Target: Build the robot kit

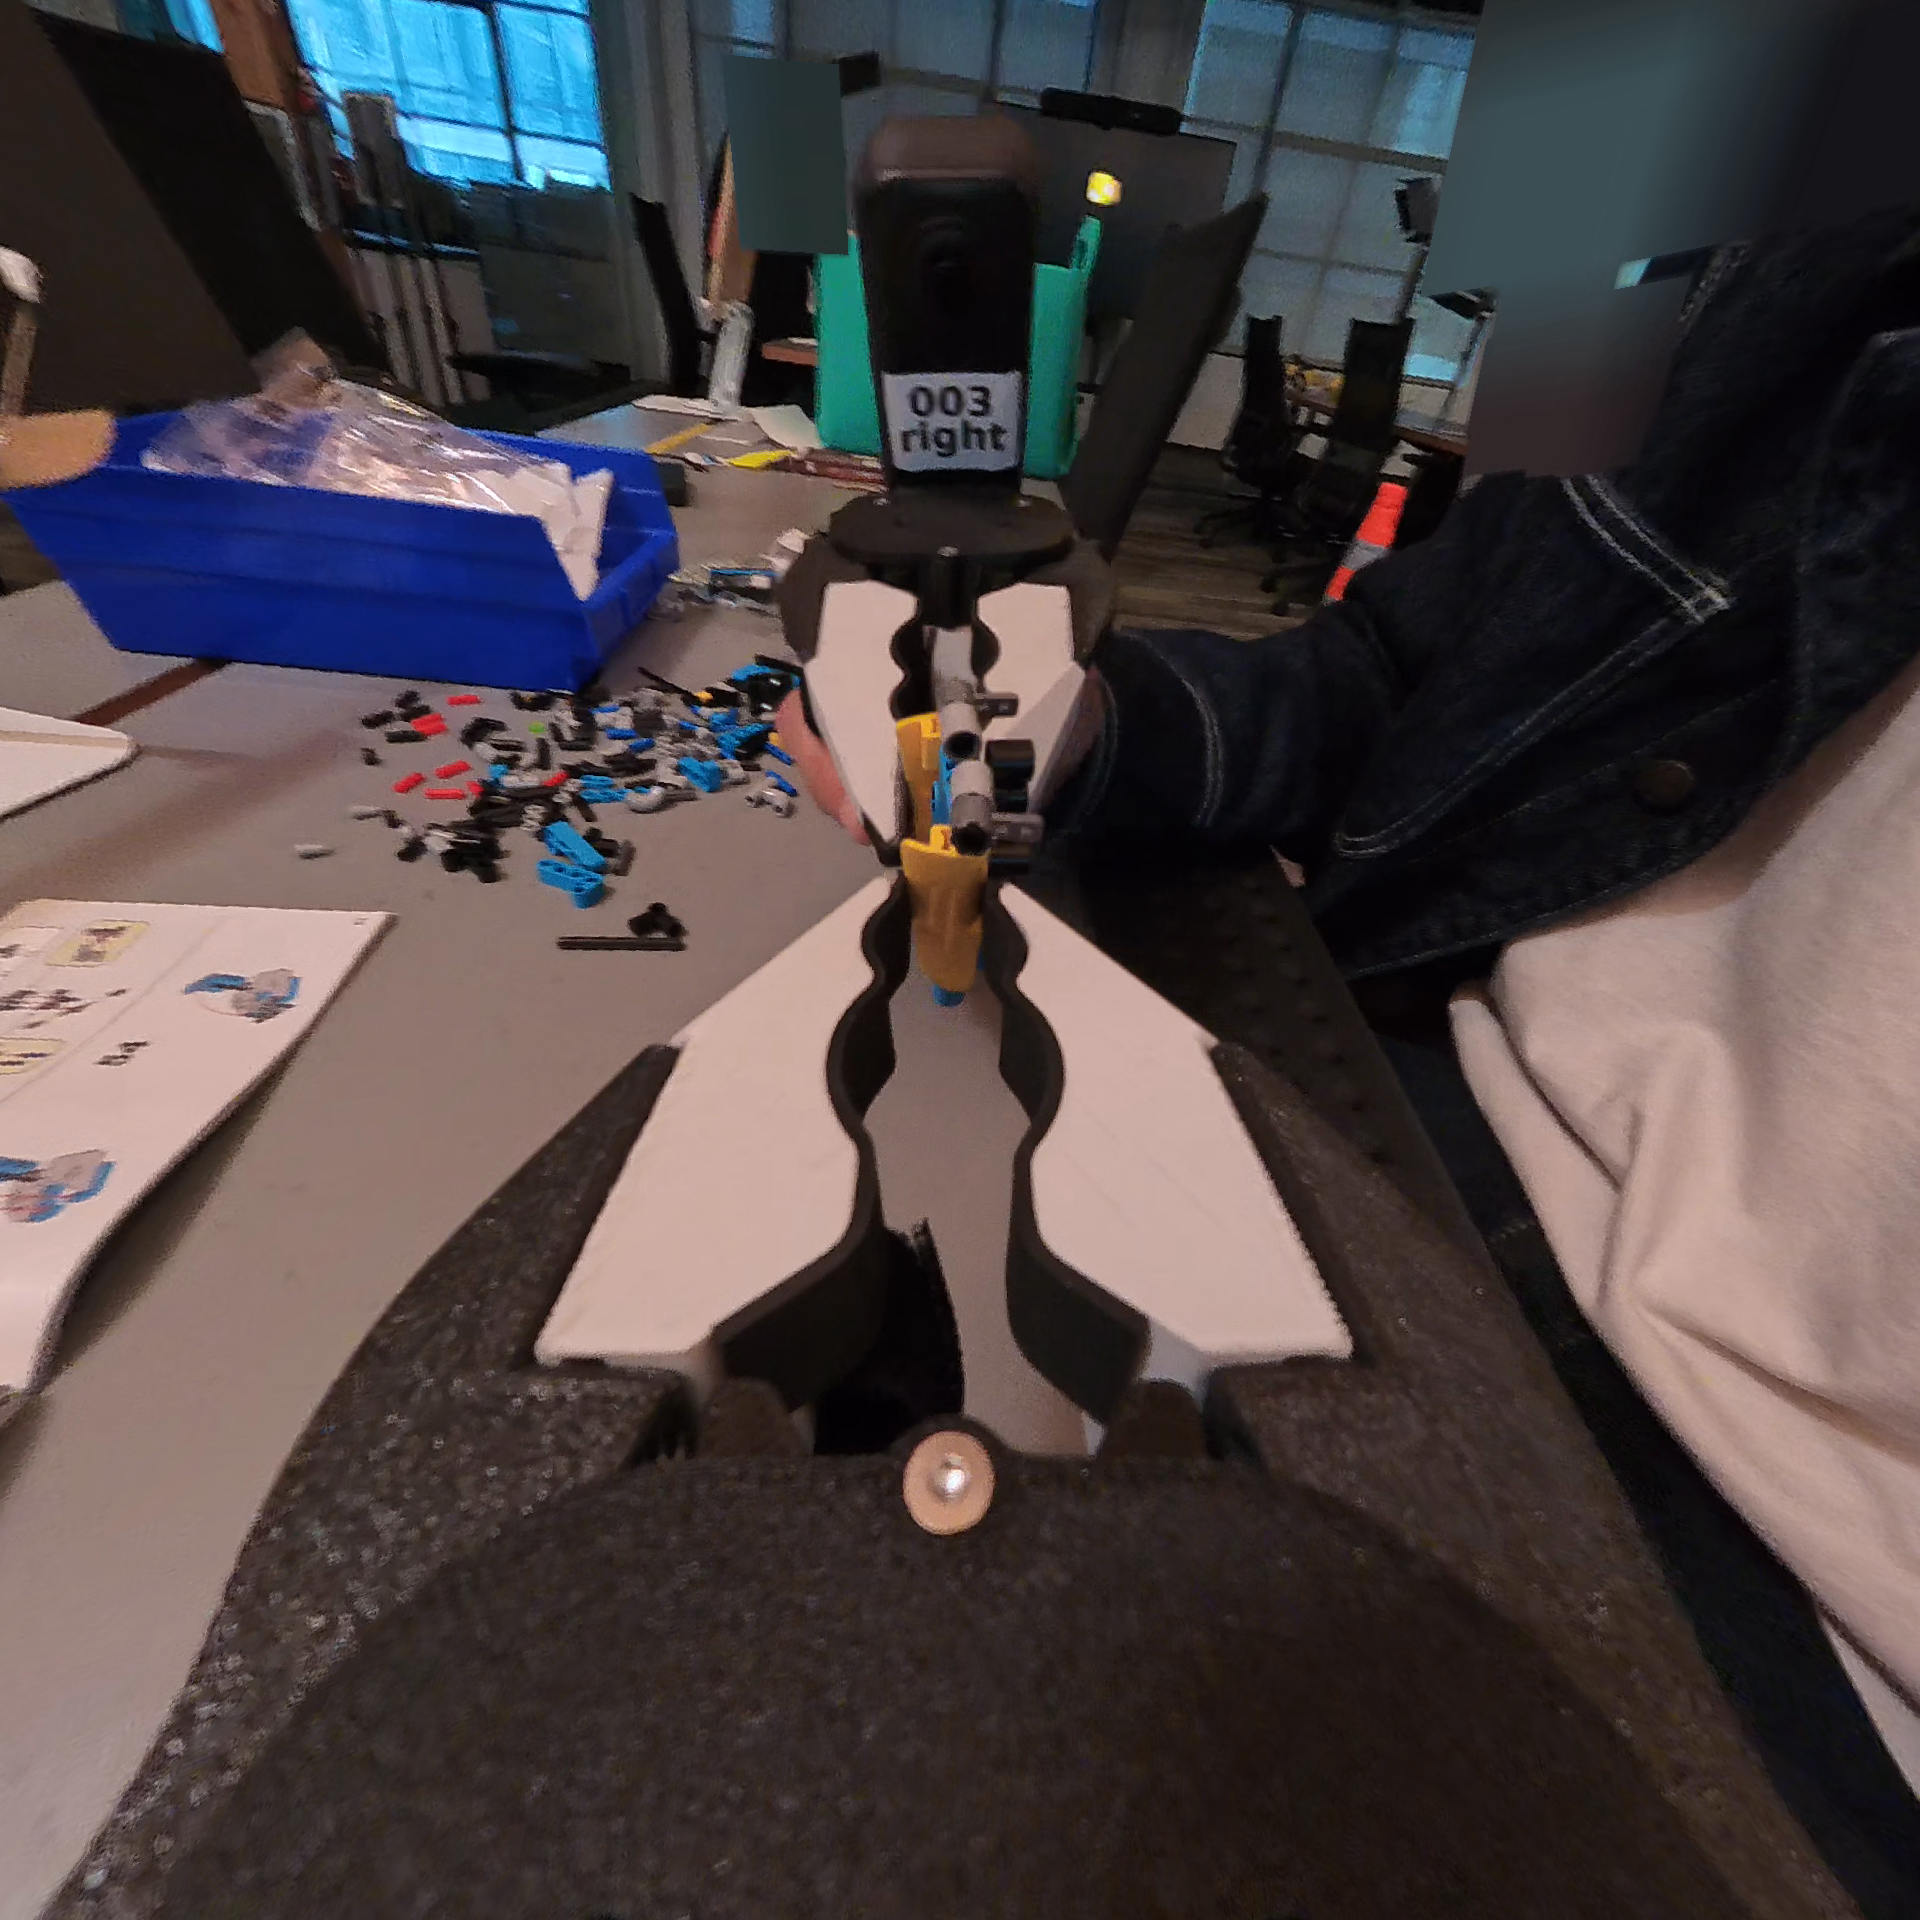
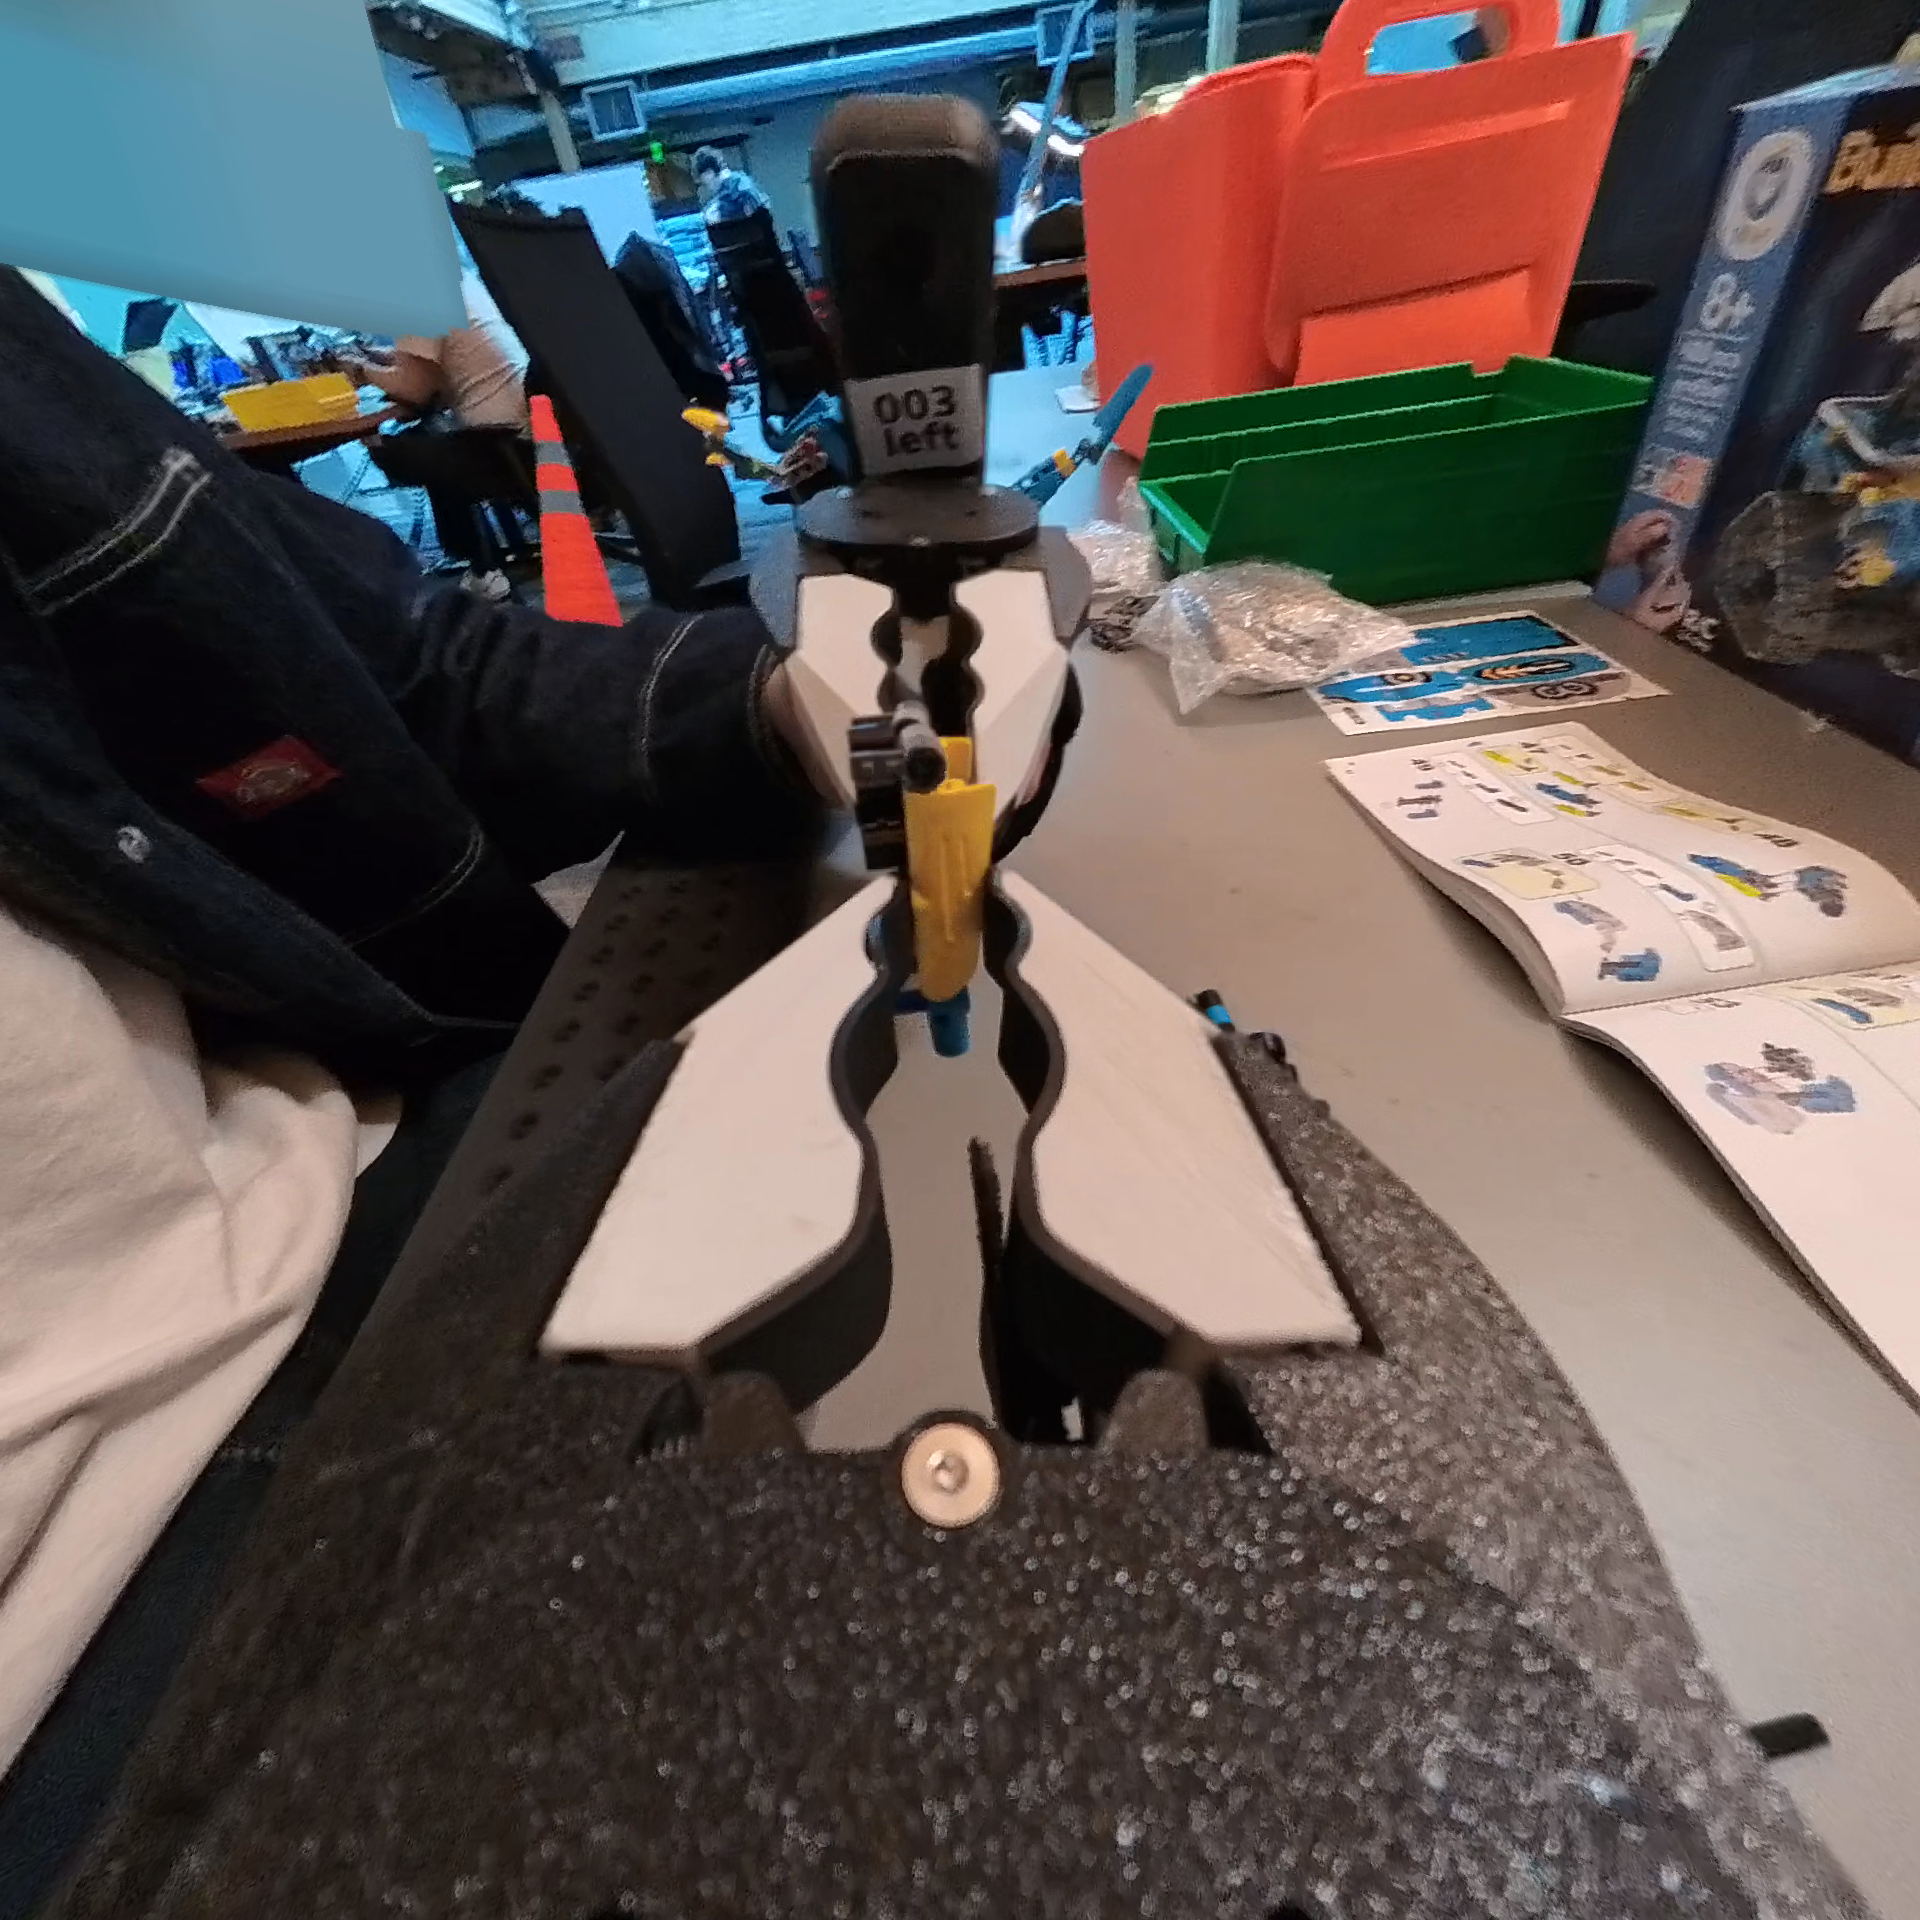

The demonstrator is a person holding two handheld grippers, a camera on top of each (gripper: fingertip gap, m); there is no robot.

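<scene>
My left gripper [image 1: 940, 883] is shut on the yellow part [image 1: 940, 920] of a small building-brick assembly held above the grey table [image 1: 499, 1039]. The right gripper [image 1: 956, 842] faces it tip to tip and grips the same assembly, which has grey pins [image 1: 961, 743] and black pieces [image 1: 1010, 764]. In the right wrist view, my right gripper [image 2: 940, 883] is shut on a yellow part [image 2: 940, 883] with a blue piece [image 2: 943, 1013] hanging below. The left gripper [image 2: 935, 810] faces it, closed around the black pieces [image 2: 878, 774].
A blue bin [image 1: 343, 561] with plastic bags, a pile of loose pieces [image 1: 582, 769] and an instruction booklet [image 1: 135, 1039] lie on the left. A green bin [image 2: 1392, 478], orange bag [image 2: 1330, 208], toy box [image 2: 1787, 395], sticker sheet [image 2: 1475, 675] and open booklet [image 2: 1662, 914] lie on the right. A person's denim sleeve [image 1: 1455, 727] is close. Both grippers' tips are close together, under 4 cm apart.
</scene>
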